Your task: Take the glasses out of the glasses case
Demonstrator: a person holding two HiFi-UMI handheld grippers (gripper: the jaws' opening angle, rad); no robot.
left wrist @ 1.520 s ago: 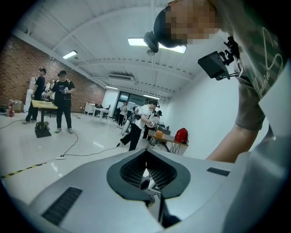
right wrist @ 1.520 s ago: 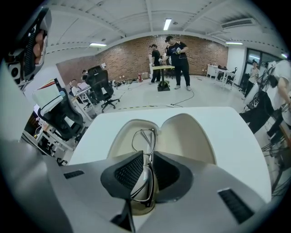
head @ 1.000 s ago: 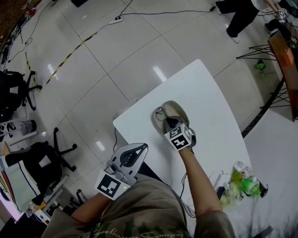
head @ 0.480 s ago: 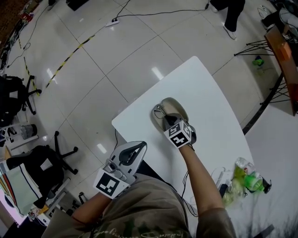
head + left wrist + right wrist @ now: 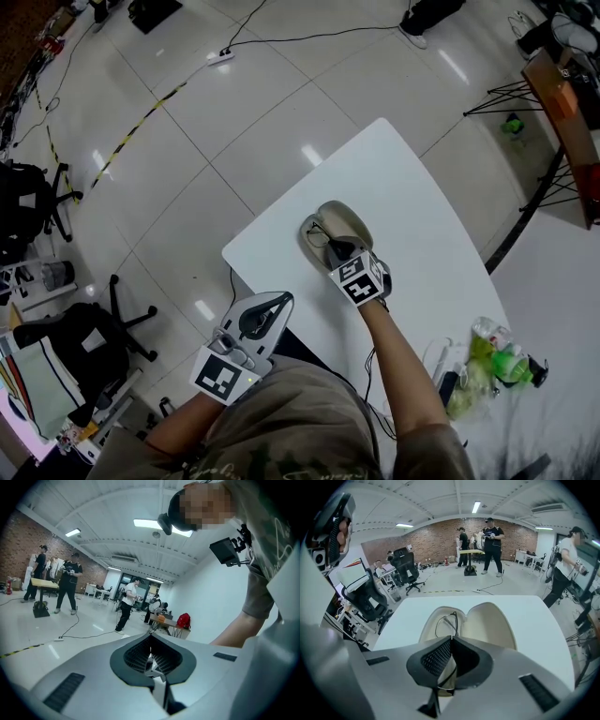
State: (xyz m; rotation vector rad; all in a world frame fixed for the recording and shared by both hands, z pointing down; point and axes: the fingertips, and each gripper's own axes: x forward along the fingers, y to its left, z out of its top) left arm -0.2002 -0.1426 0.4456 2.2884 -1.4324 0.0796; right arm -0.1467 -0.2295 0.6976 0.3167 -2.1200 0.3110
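Note:
A beige glasses case [image 5: 349, 221] lies open on the white table [image 5: 422, 234], and thin black wire glasses [image 5: 321, 234] rest in its left half. My right gripper [image 5: 335, 249] reaches over the case's near end. In the right gripper view the case [image 5: 487, 620] spreads ahead with the glasses [image 5: 444, 623] in its left shell. The right gripper [image 5: 450, 639] has its tips together, and the wire frame runs between the pads. My left gripper [image 5: 279, 301] hangs off the table's near-left corner; the left gripper view shows this gripper [image 5: 150, 648] shut on nothing.
Green-labelled plastic bottles [image 5: 492, 361] and cables lie at the table's near-right edge. An office chair [image 5: 94, 328] stands on the floor to the left. A power cable [image 5: 281, 39] crosses the tiles. Several people [image 5: 490, 545] stand far behind the table.
The right gripper stays at the case's near end, shifted only slightly. The left gripper has barely moved. The person at the far top right has walked further away.

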